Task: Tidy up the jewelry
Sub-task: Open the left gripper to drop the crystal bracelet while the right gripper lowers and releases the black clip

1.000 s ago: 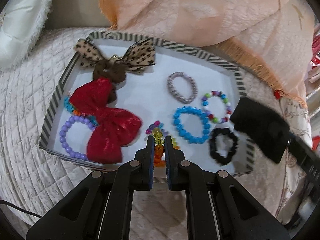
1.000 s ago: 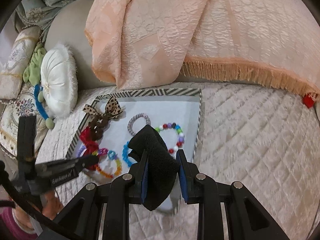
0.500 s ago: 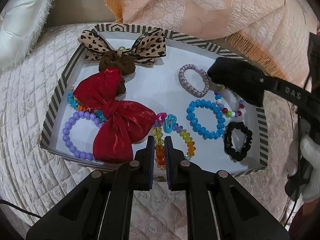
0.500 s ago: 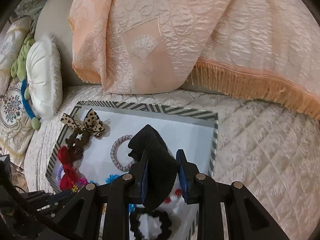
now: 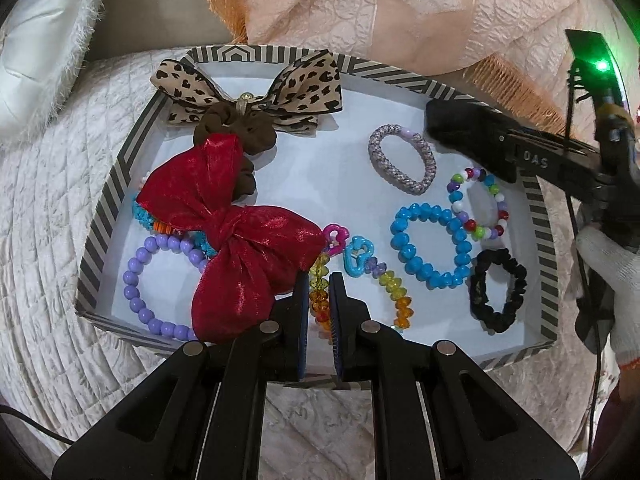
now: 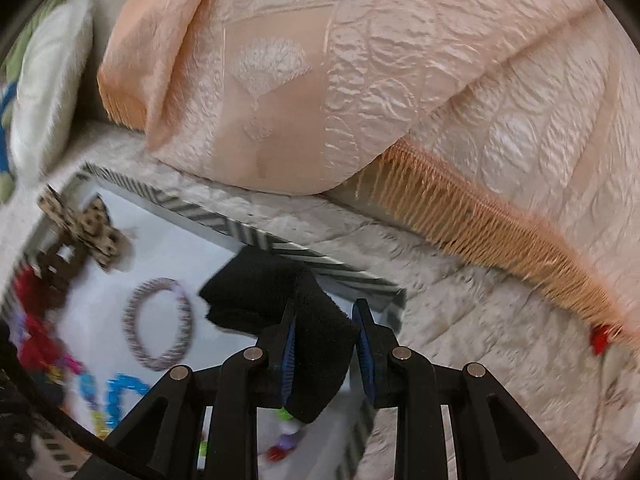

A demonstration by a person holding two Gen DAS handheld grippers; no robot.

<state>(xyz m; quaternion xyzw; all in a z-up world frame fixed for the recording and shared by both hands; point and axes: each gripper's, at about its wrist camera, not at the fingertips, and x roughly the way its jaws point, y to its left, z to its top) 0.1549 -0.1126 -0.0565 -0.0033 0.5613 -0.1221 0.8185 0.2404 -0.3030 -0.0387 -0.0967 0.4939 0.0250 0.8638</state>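
A striped-rim tray (image 5: 120, 168) on the bed holds a red bow (image 5: 240, 240), a leopard bow (image 5: 248, 92), a purple bead bracelet (image 5: 136, 288), a blue bead bracelet (image 5: 432, 252), a grey woven band (image 5: 402, 164), a multicolour bead bracelet (image 5: 478, 204) and a black scrunchie (image 5: 498, 292). My left gripper (image 5: 319, 304) is shut on a rainbow bead bracelet (image 5: 384, 284) at the tray's near edge. My right gripper (image 6: 326, 344) is shut on a black cloth band (image 6: 280, 296) over the tray's far right corner; it also shows in the left wrist view (image 5: 468, 132).
A peach fringed blanket (image 6: 400, 80) lies behind the tray. A white fluffy cushion (image 5: 44, 40) sits at the left. A gloved hand (image 5: 604, 280) holds the right gripper beside the tray's right rim (image 5: 544, 240). Quilted bedcover (image 6: 480, 340) surrounds the tray.
My right gripper has carried the black cloth band from the tray's right side toward its far right corner. My left gripper stays shut on the rainbow bracelet and is closer in.
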